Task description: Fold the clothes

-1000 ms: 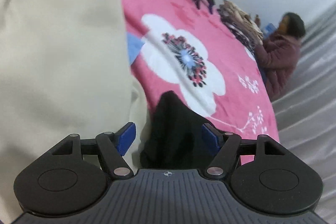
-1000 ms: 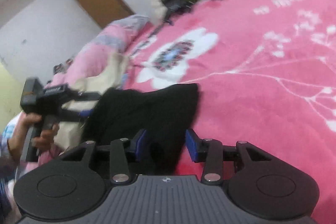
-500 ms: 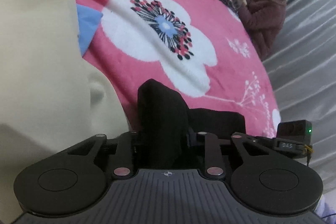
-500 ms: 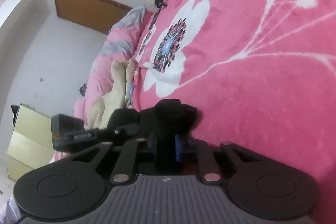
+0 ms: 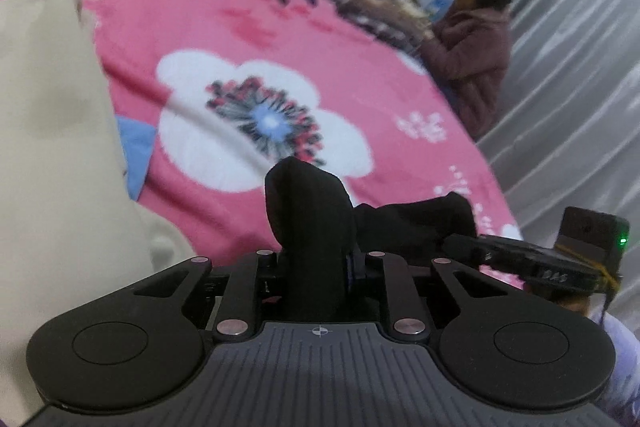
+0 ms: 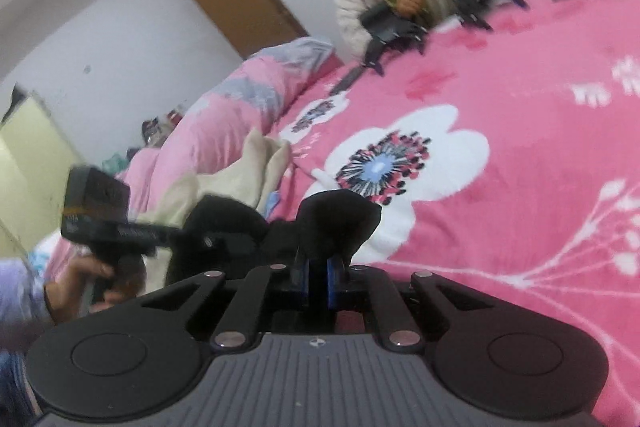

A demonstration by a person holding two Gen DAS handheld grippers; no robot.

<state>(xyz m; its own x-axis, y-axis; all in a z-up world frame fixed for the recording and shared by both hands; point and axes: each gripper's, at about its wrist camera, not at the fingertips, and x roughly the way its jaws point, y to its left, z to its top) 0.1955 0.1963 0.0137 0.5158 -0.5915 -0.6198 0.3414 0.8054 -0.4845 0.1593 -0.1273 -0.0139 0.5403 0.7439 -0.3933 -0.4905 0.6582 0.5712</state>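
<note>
- Left gripper (image 5: 314, 267) is clamped on a bunched edge of the black garment (image 5: 312, 211); right gripper (image 6: 318, 281) pinches another edge of it, near the front of the pink blanket (image 6: 500, 211).
- Good practice, I judge: keep both holds firm and level, drawing the cloth taut before folding.
- Cream clothes (image 5: 48, 147) lie left; keep clear.
- Far off, two people sit at the bed.

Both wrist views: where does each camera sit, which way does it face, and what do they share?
Left wrist: behind the left gripper, facing across the pink blanket; the right gripper shows at its right.
Right wrist: behind the right gripper, facing the blanket's far side; the left hand shows.
Shared: the black garment, pinched by both.
</note>
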